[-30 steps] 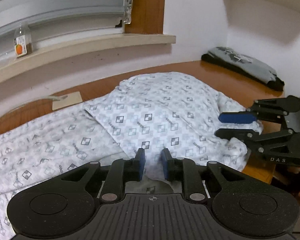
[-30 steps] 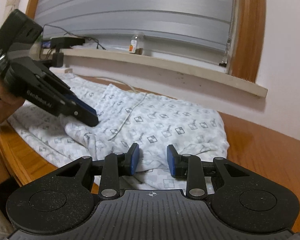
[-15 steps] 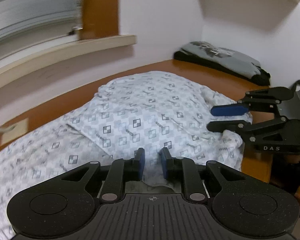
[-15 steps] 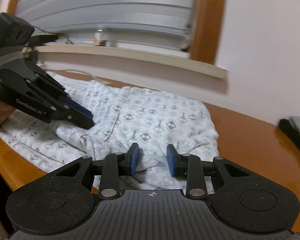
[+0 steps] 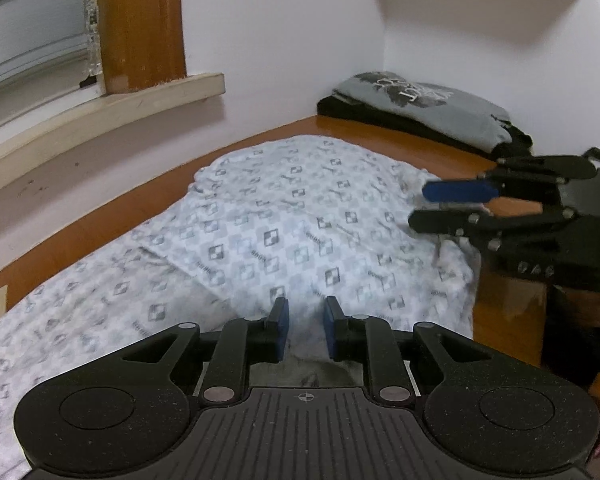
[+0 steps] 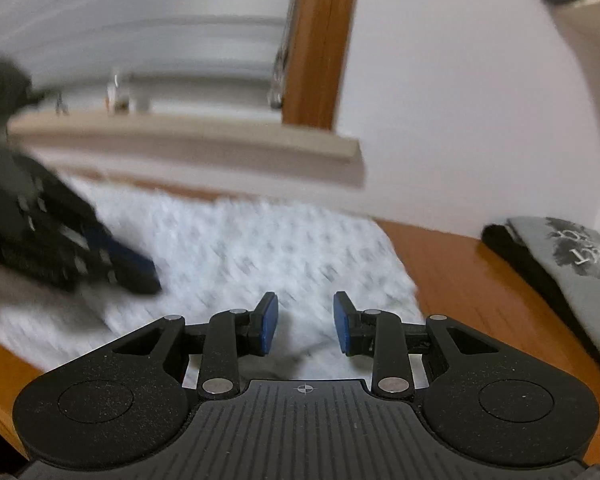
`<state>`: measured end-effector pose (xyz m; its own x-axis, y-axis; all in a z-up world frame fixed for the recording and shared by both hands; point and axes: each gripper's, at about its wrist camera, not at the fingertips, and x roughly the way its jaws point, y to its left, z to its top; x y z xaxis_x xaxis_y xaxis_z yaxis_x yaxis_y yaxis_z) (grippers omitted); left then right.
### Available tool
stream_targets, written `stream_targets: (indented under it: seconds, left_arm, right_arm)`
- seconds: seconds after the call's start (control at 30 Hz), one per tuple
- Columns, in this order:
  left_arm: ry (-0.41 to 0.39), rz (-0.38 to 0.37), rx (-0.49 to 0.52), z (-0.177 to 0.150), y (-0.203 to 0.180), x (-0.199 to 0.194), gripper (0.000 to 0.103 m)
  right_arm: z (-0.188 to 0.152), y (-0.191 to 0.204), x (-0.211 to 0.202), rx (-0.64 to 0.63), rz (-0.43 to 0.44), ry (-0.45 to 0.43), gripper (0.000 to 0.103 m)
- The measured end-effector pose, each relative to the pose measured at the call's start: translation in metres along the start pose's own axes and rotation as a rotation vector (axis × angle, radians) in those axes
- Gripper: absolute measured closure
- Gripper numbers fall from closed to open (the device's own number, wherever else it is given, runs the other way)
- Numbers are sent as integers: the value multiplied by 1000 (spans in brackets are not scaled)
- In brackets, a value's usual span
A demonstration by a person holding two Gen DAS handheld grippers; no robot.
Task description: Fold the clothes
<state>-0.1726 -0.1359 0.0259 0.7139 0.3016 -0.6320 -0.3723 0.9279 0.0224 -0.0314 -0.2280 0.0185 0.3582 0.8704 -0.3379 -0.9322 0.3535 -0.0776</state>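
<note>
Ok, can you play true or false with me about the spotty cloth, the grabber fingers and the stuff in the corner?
1. The patterned cloth lies on a wooden table. True.
2. The folded grey shirt sits on top of the patterned cloth. False: it lies apart, in the corner by the wall.
3. Both grippers have a gap between their fingers. True: left gripper, right gripper.
4. The gripper fingers have red pads. False: blue.

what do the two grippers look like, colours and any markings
Both are matte black, speckled plastic. The left gripper and right gripper each have two linkage fingers with silver pivot pins, blue pads, round side discs and a ribbed centre plate bearing a small white crosshair mark.
</note>
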Motion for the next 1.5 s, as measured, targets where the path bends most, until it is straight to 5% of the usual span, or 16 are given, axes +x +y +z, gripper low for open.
stream_targets:
  seconds: [0.13,0.2,0.33,0.5,0.6,0.93,1.27,1.5]
  left_arm:
    - [-15,27,-35,-6,19,-24,80]
    - [-38,47,-76,-9,37,-41,69]
    - [-84,121,-177,-14,87,-79,66]
    - [-104,190,-286,-32,152,-112,34]
    - [-83,205,-337,-45,188,-120,34]
    - [-22,194,-434,-69,260,-96,32]
    - [-47,143,-501,-75,267,-97,26]
    - [-50,134,-515,-72,272,-91,25]
  right_arm:
    - [-10,18,2,-10,70,26,72]
    - [-15,28,3,-19,104,42,72]
    - [-25,32,1,-25,100,4,71]
    - [-9,54,2,-44,137,0,63]
    - [1,69,4,-58,161,-2,57]
    - [29,175,30,-127,442,87,54]
    - [36,248,23,-232,628,118,46]
    - [32,269,17,-283,653,133,44]
